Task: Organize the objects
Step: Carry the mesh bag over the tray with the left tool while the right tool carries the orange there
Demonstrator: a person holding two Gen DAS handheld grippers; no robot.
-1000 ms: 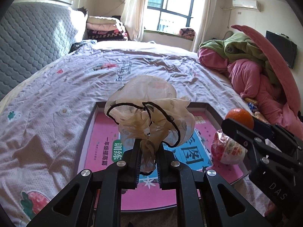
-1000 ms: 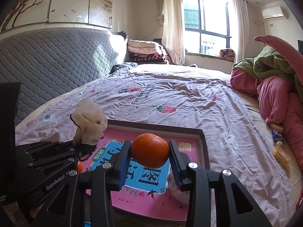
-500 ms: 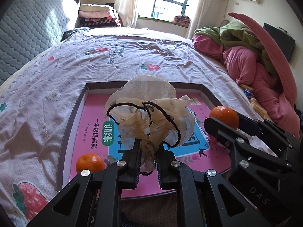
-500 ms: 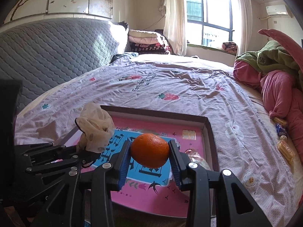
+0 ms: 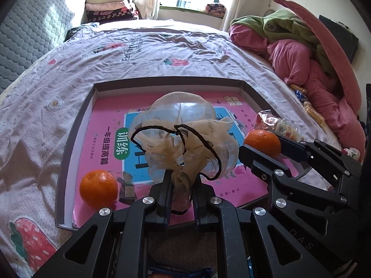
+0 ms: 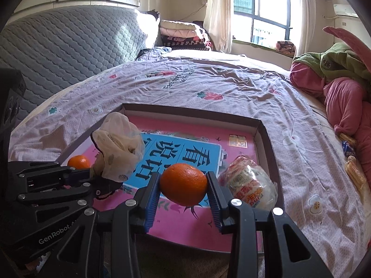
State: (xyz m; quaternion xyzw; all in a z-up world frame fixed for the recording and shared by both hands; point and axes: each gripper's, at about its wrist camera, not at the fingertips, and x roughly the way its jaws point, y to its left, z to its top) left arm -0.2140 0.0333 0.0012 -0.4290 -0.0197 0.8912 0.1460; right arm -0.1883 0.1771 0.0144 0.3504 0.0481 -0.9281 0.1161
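Note:
My left gripper [image 5: 180,180] is shut on a bunched beige sheer fabric piece with black trim [image 5: 183,139], held above a shallow grey-rimmed box [image 5: 76,125] with a pink printed bottom. My right gripper [image 6: 183,185] is shut on an orange [image 6: 183,184] over the box's near right part. In the left wrist view that orange [image 5: 263,143] and the right gripper [image 5: 259,149] show at the right. In the right wrist view the left gripper [image 6: 99,183] carries the fabric [image 6: 120,150] at the left. A second orange [image 5: 98,188] lies in the box's near left corner.
A clear snack packet [image 6: 250,185] lies in the box at the right, and a small brown piece [image 5: 126,188] beside the loose orange. The box rests on a floral bedsheet [image 5: 139,53]. Pink and green bedding [image 5: 301,53] is piled right, with small wrapped snacks [image 6: 352,171] nearby.
Both grippers have sunk toward the box and tipped further down, each keeping its grip. The loose orange and more of the box's near edge have come into view.

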